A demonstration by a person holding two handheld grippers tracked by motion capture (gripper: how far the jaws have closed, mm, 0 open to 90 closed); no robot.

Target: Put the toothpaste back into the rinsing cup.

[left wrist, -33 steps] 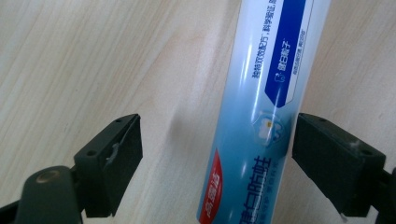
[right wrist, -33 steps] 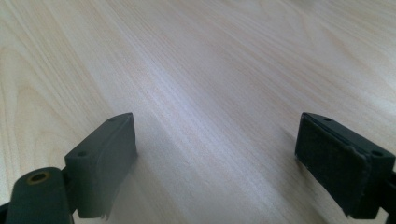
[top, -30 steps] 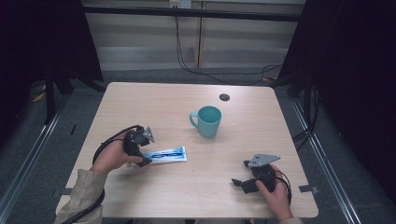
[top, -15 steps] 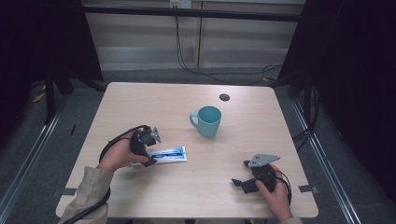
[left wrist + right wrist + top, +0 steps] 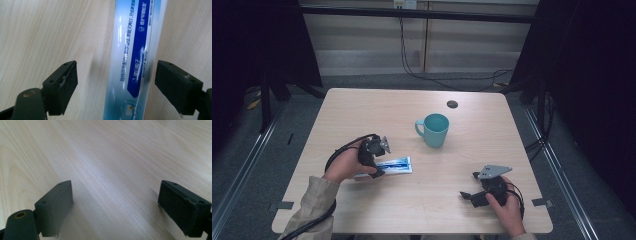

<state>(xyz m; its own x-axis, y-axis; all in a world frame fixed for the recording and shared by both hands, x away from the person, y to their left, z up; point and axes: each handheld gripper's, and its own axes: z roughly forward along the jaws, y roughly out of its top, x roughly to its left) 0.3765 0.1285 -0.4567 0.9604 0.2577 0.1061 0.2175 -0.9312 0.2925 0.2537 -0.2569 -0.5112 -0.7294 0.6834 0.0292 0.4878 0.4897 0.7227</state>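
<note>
Toothpaste tube (image 5: 132, 60) lies flat on the table (image 5: 362, 110), and the left gripper (image 5: 116, 82) has slid forward over it — jaws wide, straddling it, ready to close. Right gripper (image 5: 472, 196) rests open, apart.

Left gripper (image 5: 379, 157) has advanced along the table from the left end of the toothpaste box (image 5: 393, 165) to a position directly over it. The box (image 5: 133, 60) now lies lengthwise between the spread jaws, clear of both pads. Left hand (image 5: 346, 164) has moved with it.
</note>
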